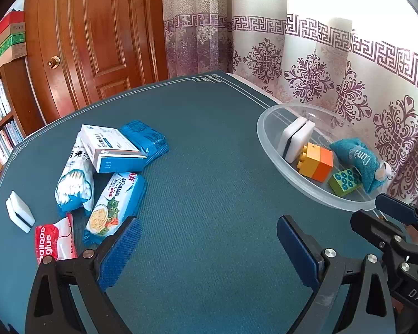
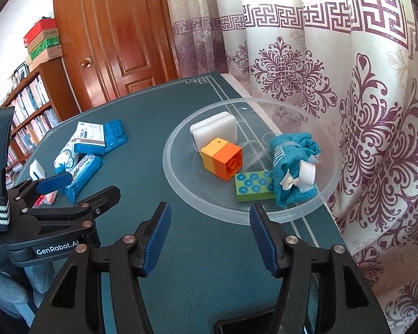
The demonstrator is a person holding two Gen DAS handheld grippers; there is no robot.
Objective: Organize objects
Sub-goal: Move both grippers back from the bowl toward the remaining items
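Note:
A clear plastic bowl (image 2: pixel 175 183) stands at the table's right edge, also in the left wrist view (image 1: pixel 267 139). It holds a white sponge (image 2: pixel 217 128), an orange-yellow brick (image 2: pixel 223 158), a green brick (image 2: pixel 253 186) and a teal cloth pouch (image 2: pixel 289 172). A pile of packets lies at the left: a white-blue box (image 1: pixel 111 150), a blue packet (image 1: pixel 147 139), cotton swabs (image 1: pixel 75 178), a cracker pack (image 1: pixel 117 206), a red balloon-glue pack (image 1: pixel 53 239) and a white sponge (image 1: pixel 19 211). My left gripper (image 1: pixel 209 247) is open and empty above the mat. My right gripper (image 2: pixel 209 239) is open and empty, just short of the bowl.
The table has a teal mat (image 1: pixel 209 167). A patterned curtain (image 2: pixel 362 111) hangs close behind the bowl on the right. A wooden door (image 1: pixel 97 41) and a bookshelf (image 1: pixel 0 128) stand beyond the table's far and left edges.

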